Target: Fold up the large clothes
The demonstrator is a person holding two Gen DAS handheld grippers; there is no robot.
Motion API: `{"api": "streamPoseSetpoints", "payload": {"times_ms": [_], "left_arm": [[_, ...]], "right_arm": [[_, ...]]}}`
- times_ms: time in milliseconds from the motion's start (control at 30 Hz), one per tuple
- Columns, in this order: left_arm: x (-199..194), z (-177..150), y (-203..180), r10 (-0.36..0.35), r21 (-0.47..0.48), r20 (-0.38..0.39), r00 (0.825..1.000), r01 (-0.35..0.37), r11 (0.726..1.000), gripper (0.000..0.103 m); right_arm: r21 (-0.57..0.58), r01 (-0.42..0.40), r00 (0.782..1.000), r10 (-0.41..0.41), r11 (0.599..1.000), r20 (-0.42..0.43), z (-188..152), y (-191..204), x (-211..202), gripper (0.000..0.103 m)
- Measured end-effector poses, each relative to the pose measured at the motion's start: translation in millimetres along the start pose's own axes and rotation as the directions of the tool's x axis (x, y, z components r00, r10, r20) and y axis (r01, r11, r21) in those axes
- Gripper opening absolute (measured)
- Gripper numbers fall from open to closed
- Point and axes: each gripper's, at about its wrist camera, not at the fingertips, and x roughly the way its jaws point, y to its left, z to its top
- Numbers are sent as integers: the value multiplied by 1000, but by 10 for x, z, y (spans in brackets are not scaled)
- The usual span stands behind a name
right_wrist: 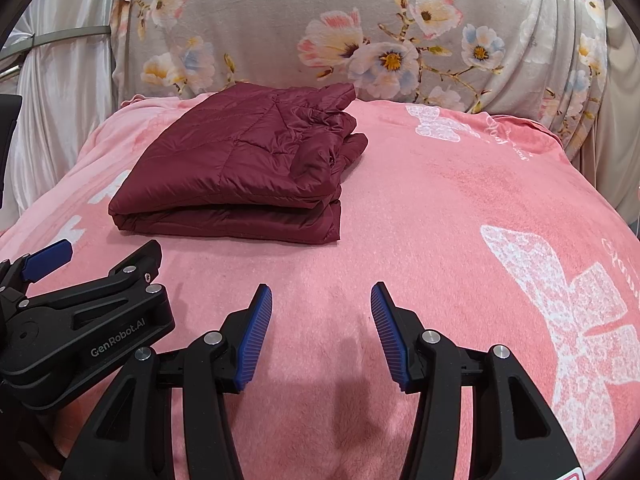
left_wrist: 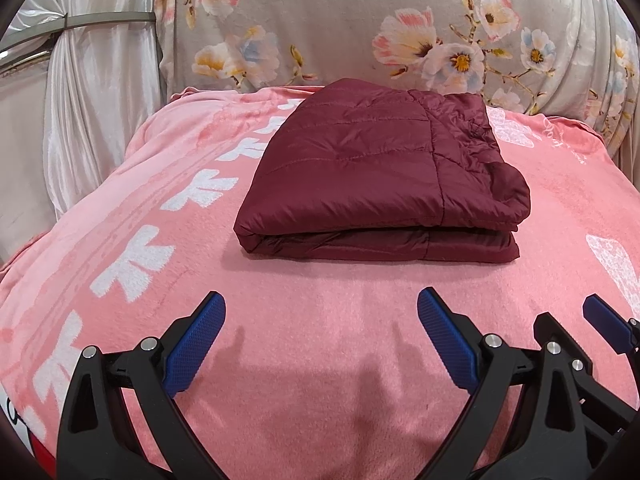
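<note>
A dark red quilted jacket (left_wrist: pixel 380 168) lies folded into a thick rectangle on the pink blanket (left_wrist: pixel 320 320); it also shows in the right wrist view (right_wrist: pixel 240 168), at the centre left. My left gripper (left_wrist: pixel 322 304) is open and empty, hovering over the blanket, nearer to me than the jacket's front edge. My right gripper (right_wrist: pixel 322 296) is open and empty, nearer to me than the jacket and to its right. Each gripper shows at the edge of the other's view: the right one (left_wrist: pixel 608 320), the left one (right_wrist: pixel 80 304).
The pink blanket (right_wrist: pixel 440 220) with white flower and butterfly prints covers the surface. A grey floral cloth (left_wrist: pixel 360 20) hangs behind it. A white satin curtain (left_wrist: pixel 88 80) with a metal rail hangs at the left. The blanket drops off at the left and right edges.
</note>
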Motion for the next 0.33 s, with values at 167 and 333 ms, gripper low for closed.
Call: {"api": "streamPoseSetpoints", "payload": {"times_ms": [167,333], "left_arm": [[0,1,-2,-3,0,1,1000,3,1000,94],[-5,1,3,-3,3,2,1000,3,1000,93]], "right_arm": [[-2,0,1000,0,1000,-2,2,-10,0,51],[-3,-2,1000,2,1000,-1,4,-22,0,51]]}}
